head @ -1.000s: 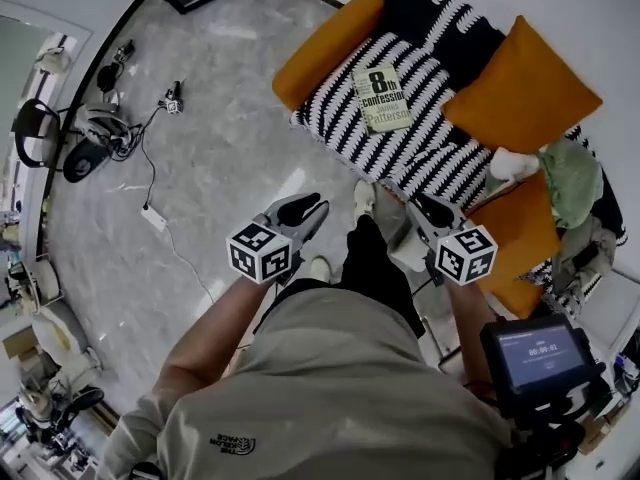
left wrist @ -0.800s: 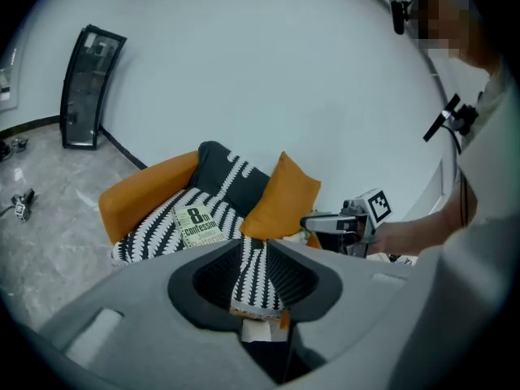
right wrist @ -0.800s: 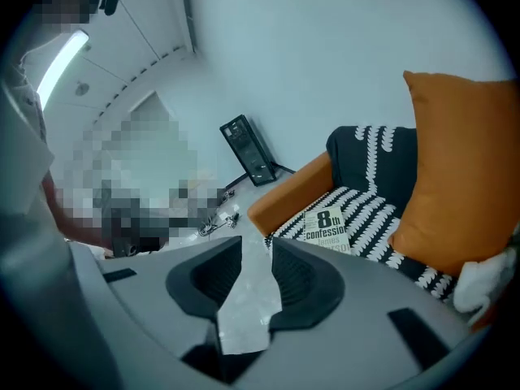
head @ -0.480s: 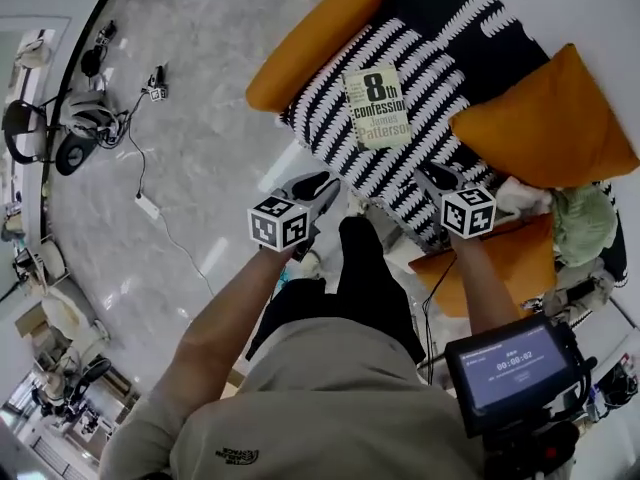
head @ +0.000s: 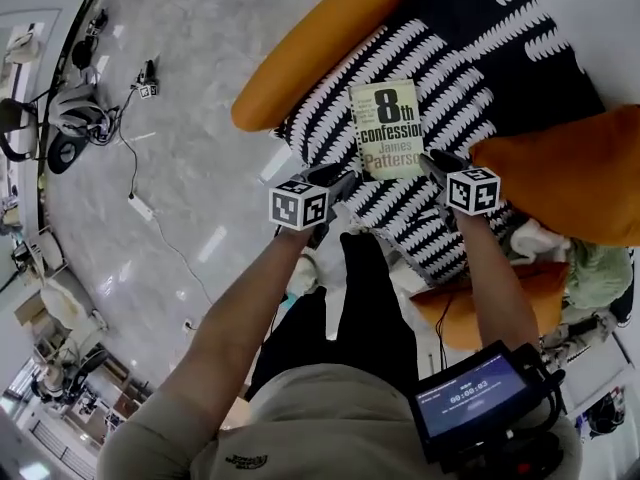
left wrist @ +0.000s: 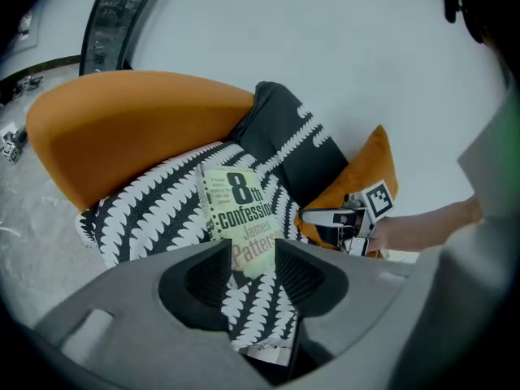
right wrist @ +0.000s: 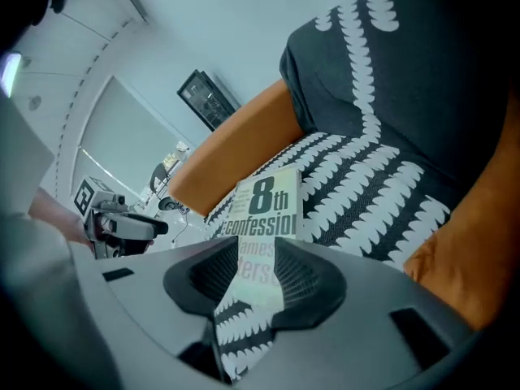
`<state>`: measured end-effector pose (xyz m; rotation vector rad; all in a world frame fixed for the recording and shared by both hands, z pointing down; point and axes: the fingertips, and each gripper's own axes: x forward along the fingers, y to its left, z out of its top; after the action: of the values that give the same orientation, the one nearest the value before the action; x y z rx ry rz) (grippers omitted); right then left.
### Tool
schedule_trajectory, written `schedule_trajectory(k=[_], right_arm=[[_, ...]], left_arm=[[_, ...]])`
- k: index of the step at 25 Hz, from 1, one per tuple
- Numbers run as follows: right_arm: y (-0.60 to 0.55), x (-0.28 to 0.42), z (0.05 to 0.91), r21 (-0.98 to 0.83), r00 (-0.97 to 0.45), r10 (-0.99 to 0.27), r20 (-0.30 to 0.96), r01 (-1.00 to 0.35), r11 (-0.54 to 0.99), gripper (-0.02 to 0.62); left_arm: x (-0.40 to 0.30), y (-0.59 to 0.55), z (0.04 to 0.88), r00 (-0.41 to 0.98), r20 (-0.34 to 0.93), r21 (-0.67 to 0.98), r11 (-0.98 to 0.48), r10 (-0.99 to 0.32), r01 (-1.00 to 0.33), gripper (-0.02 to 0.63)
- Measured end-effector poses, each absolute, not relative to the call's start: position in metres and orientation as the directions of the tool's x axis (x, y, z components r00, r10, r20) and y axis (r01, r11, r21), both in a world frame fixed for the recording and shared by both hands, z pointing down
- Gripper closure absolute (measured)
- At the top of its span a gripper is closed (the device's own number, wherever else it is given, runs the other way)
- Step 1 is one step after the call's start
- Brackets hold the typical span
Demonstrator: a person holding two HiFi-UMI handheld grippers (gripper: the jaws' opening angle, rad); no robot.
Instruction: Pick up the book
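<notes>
Nearest the camera, both forearms reach forward, each hand carrying a claw. The left claw (head: 338, 176) has its jaws opening and already wide apart, with no pad pressing on anything. In its own view the book (head: 387, 128) shows through the gap, lying just ahead. The right claw (head: 433, 160) is alike: jaws opening, spread wide, gripping nothing, with the book in sight past them. In the head view the 2 claws flank the book's near edge, the left tip by its lower left corner and the right tip by its lower right corner. Whether either touches it cannot be told.

The book is a paperback lying flat, cover up, on a black-and-white throw (head: 340, 98). Its cover is pale yellowish green, with "8th confession" in heavy black letters and "James Patterson" below in faded red. There is small print at the upper left. An orange armrest (head: 320, 43) runs along the throw's left side, and an orange cushion (head: 570, 168) sits to its right. Farther off lies the grey marble floor (head: 190, 98).
</notes>
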<state>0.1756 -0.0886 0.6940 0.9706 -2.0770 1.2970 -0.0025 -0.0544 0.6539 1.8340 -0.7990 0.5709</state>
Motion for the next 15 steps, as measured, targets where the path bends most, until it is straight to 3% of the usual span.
schedule_trajectory(k=[15], right_arm=[[-0.131,0.160,0.775,-0.615,-0.646,-0.337,0.685,-0.761,0.207,0.436]], left_arm=[[0.012,-0.100,0.765,0.689,0.684,0.675,-0.152,-0.238,-0.722,0.442]])
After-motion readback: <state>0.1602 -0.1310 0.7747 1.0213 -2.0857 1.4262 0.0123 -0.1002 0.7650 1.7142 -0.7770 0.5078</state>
